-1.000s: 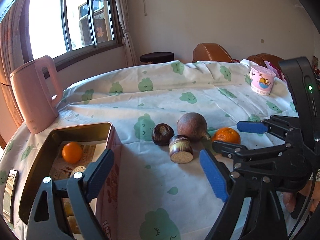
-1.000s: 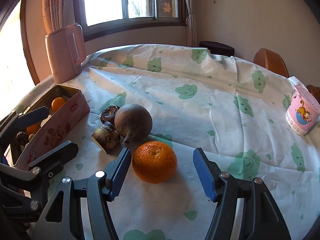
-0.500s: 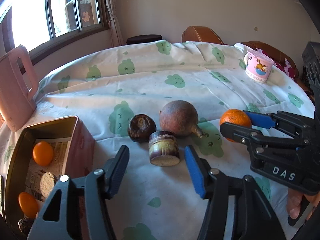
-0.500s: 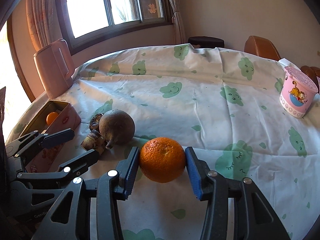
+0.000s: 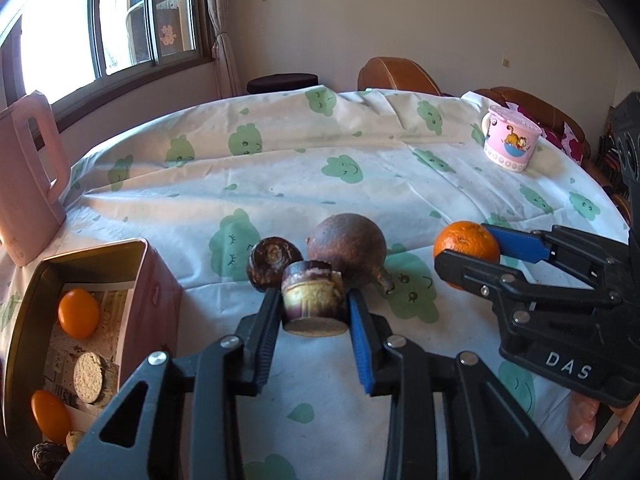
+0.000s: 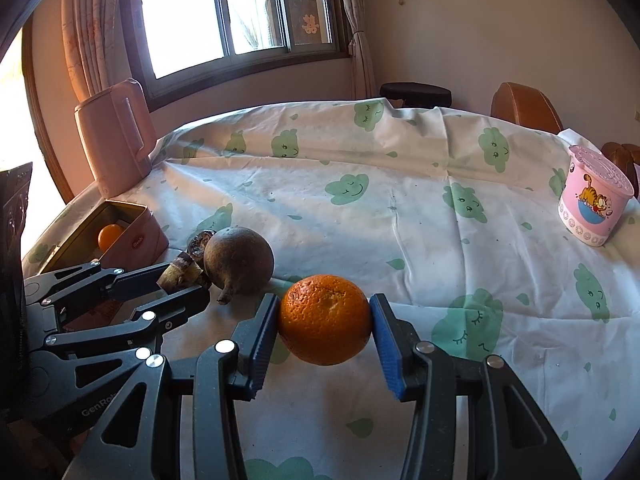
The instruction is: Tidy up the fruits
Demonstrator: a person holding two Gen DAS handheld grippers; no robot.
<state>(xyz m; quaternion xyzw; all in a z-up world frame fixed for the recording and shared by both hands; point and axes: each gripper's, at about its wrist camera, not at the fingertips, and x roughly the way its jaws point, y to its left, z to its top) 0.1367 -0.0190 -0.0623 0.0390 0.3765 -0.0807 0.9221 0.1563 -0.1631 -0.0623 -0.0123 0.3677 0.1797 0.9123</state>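
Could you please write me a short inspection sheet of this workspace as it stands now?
Surface: table under a cloud-print cloth, wrinkled.
Job's things: orange; cut stub; round brown fruit; small dark fruit; tin holding small oranges and a cut slice.
Clutter: pink kettle; pink cup.
Grippers: left gripper has just closed on the stub; right gripper shut on the orange.
Cables: nothing seen.
Surroundings: window, curtains, chairs, stool.
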